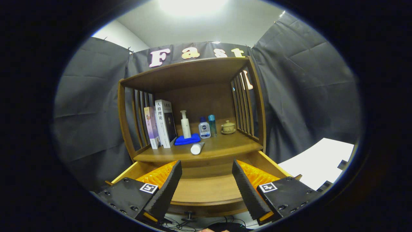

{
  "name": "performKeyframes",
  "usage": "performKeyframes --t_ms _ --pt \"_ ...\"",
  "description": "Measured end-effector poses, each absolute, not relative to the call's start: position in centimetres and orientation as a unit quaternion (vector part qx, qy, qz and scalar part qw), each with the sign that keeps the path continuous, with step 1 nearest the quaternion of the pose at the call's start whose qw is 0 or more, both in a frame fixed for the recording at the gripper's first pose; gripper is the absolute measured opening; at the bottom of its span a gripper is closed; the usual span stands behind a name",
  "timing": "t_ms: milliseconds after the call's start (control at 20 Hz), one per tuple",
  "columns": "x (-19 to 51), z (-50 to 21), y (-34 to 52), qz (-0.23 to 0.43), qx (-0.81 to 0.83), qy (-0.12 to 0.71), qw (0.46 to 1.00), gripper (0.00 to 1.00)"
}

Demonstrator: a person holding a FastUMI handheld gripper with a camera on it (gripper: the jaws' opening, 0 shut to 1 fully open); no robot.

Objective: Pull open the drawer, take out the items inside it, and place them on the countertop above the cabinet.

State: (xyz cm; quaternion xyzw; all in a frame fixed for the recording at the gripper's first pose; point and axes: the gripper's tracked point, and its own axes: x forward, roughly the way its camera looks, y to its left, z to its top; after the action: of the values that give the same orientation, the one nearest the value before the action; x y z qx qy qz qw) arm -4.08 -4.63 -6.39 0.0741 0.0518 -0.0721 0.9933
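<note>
The wooden cabinet's drawer (206, 190) is pulled out toward me, its knob (190, 214) on the front panel below the fingers. The stretch of drawer floor between my fingers is bare wood; the fingers hide its sides. My gripper (206, 164) hangs open over the drawer, holding nothing. On the countertop (222, 149) just beyond the fingertips a white tube (197, 148) lies on its side near the front edge. Behind it lie a folded blue cloth (187, 139), a white pump bottle (185, 124), a blue-capped bottle (204, 128) and a teal bottle (212, 125).
Two books (161, 125) lean against the slatted left side of the shelf, and a small lidded ceramic jar (228, 127) sits by the slatted right side. A wooden top board (190, 71) roofs the shelf. A white surface (317, 164) lies to the cabinet's right.
</note>
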Motion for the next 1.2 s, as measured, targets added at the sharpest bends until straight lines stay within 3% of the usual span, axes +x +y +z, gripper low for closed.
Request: performKeyframes --t_ms 650,1200 --pt "-8.8 -16.3 1.5 -0.049 0.011 0.127 0.991 0.98" --pt "-6.7 -20.0 -0.4 -0.072 0.022 0.156 0.985 0.98"
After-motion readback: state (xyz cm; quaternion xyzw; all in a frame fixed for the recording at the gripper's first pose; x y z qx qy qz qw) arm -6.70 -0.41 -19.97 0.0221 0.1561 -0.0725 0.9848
